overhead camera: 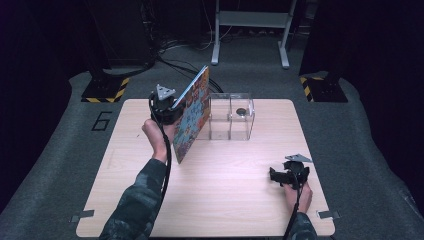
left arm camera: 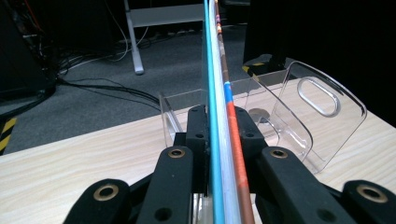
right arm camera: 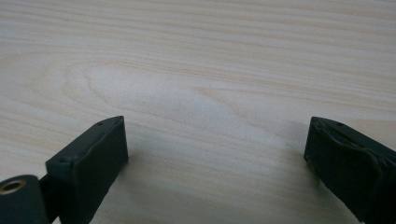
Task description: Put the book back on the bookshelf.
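A thin picture book (overhead camera: 192,117) with a busy, colourful cover stands on edge, tilted, above the table's left middle. My left gripper (overhead camera: 172,111) is shut on it; in the left gripper view the book's blue and orange edges (left arm camera: 219,130) run up between the two black jaws, which press on both sides. Just to the book's right stands a clear plastic rack (overhead camera: 231,116) with dividers and a handle slot (left arm camera: 318,95), with a small dark round thing (overhead camera: 241,111) inside it. My right gripper (overhead camera: 276,176) rests low at the table's front right, open, with bare wood between its fingertips (right arm camera: 93,154).
The light wooden table (overhead camera: 225,200) sits on grey carpet. Cables and a grey metal stand (overhead camera: 250,20) lie beyond the far edge. Yellow-black striped bases (overhead camera: 105,90) flank the far corners.
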The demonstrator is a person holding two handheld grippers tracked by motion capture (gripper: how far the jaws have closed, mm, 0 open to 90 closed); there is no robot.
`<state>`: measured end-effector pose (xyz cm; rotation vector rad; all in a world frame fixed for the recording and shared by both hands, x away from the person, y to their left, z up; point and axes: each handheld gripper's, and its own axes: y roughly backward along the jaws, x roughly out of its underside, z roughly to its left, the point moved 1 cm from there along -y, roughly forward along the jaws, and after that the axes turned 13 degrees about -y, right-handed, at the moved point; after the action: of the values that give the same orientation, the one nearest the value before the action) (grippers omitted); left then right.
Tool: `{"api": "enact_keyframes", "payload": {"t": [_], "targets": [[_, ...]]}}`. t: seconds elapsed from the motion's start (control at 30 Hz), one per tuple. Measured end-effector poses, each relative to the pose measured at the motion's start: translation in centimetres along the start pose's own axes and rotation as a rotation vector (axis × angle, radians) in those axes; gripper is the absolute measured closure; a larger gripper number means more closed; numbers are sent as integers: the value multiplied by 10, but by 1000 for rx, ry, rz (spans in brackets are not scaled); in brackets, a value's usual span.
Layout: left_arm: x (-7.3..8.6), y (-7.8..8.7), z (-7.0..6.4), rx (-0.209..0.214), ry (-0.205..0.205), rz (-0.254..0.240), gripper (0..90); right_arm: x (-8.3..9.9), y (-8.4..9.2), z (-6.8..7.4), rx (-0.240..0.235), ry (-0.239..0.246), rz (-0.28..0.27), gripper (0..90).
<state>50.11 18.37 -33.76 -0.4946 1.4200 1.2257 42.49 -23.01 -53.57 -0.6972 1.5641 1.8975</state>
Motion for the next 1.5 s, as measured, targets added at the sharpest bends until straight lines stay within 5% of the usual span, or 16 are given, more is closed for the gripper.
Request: {"api": "enact_keyframes", "payload": {"t": [0.13,0.3,0.5,0.8,1.07,1.5], "targets": [[0,3,1,4,-13,-25,714,0,0,0,0,0,0,56],[2,8,4,71,-10,-31,540,0,0,0,-5,-1,2,58],[3,33,6,84,-40,-77,409,0,0,0,-6,-2,1,61],[9,67,12,152,-78,-5,150,0,0,0,-5,-2,1,61],[29,87,15,185,-110,57,83,0,0,0,-4,-3,1,62],[85,108,21,141,-107,118,40,0,0,0,-4,-3,1,62]]}}
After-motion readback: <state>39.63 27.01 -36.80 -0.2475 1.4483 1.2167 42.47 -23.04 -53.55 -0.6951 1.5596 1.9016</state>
